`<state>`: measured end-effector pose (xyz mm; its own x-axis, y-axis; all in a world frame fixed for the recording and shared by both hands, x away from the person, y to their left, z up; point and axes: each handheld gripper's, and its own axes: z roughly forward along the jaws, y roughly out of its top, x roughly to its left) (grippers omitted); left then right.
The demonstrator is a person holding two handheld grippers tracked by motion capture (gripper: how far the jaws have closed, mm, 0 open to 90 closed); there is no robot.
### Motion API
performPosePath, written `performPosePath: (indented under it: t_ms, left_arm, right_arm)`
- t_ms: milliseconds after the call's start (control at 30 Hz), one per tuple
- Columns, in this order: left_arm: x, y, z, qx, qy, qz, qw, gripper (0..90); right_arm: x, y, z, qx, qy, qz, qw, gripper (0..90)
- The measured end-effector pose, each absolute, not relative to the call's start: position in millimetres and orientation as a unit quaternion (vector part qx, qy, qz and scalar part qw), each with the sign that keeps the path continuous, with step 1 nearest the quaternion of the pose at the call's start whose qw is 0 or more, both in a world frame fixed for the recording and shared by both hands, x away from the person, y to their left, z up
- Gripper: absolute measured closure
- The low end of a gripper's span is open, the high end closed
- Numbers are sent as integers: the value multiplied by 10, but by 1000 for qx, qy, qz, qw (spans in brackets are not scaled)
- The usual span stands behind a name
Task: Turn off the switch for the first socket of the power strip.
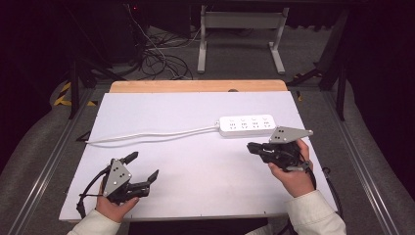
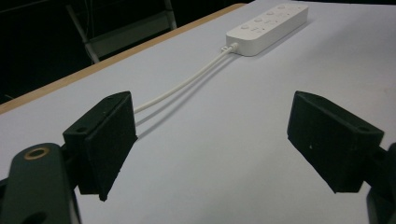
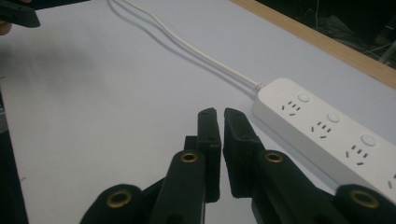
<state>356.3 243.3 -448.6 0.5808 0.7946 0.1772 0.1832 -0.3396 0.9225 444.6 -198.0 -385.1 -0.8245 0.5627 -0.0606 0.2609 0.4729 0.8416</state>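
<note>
A white power strip [image 1: 247, 125] lies on the white table top at the back right, and its white cable [image 1: 151, 134] runs left across the table. My left gripper [image 1: 145, 165] rests near the front left edge, open, with nothing between its jaws; its own view shows the power strip [image 2: 267, 25] far ahead and the cable [image 2: 187, 84] leading toward it. My right gripper [image 1: 250, 146] hovers just in front of the strip, its jaws closed together on nothing. In the right gripper view the power strip [image 3: 331, 133] lies just right of the gripper [image 3: 220, 113].
The white table top [image 1: 195, 161] has a wooden strip [image 1: 195, 86] along its far edge. Behind it on the floor stand a white frame [image 1: 240, 34] and tangled cables [image 1: 156, 56]. Metal rails [image 1: 362, 161] flank the table.
</note>
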Motion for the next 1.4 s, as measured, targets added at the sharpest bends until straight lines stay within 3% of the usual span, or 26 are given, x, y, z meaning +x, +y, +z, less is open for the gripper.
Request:
performPosePath:
  t_ms: [133, 1033, 1400]
  left_arm:
    - [3563, 2438, -4482, 753, 323, 326, 472, 158]
    - [3564, 2437, -4487, 755, 324, 324, 469, 162]
    - [3570, 2436, -4493, 755, 327, 320, 470, 162]
  right_arm:
    - [4495, -1937, -3784, 239, 843, 450, 173, 900]
    - [5051, -1676, -3594, 281, 848, 419, 163, 900]
    - [5369, -1530, -3692, 294, 857, 392, 162, 900]
